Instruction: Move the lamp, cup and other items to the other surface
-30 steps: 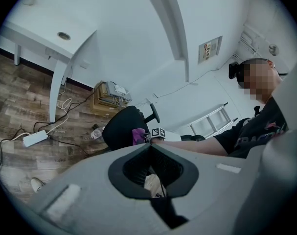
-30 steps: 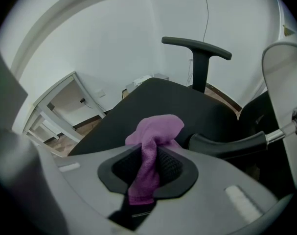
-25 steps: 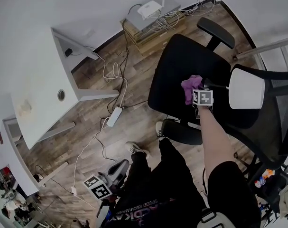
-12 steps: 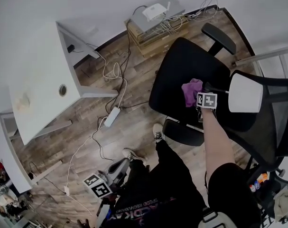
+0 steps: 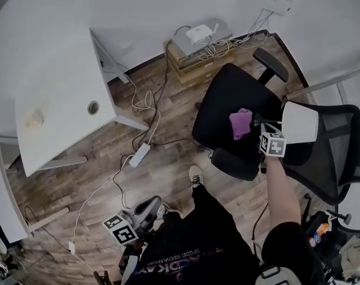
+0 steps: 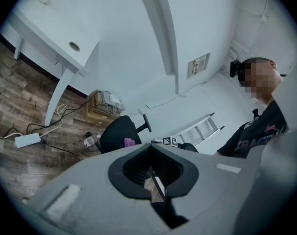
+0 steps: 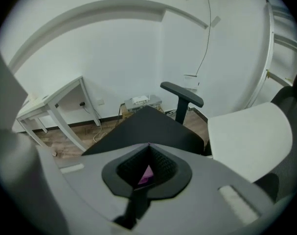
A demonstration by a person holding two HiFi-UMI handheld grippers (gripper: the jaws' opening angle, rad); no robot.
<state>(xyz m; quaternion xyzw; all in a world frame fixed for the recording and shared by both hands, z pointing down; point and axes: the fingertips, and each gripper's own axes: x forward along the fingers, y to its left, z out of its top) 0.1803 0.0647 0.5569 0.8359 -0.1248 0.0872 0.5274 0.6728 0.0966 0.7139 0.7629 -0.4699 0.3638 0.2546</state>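
One white table (image 5: 61, 88), seemingly wooden floor (image 5: 174, 171)

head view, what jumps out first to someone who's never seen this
The black office chair at the upper right draws the eye. A bright purple cloth lies on its seat, and a white lamp shade sits just right of the cloth. Across the wooden floor, at the left, stands a white table with a round hole in its top.

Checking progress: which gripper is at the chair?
The right gripper, up at the chair beside the lamp; the left gripper hangs low by the person's legs.
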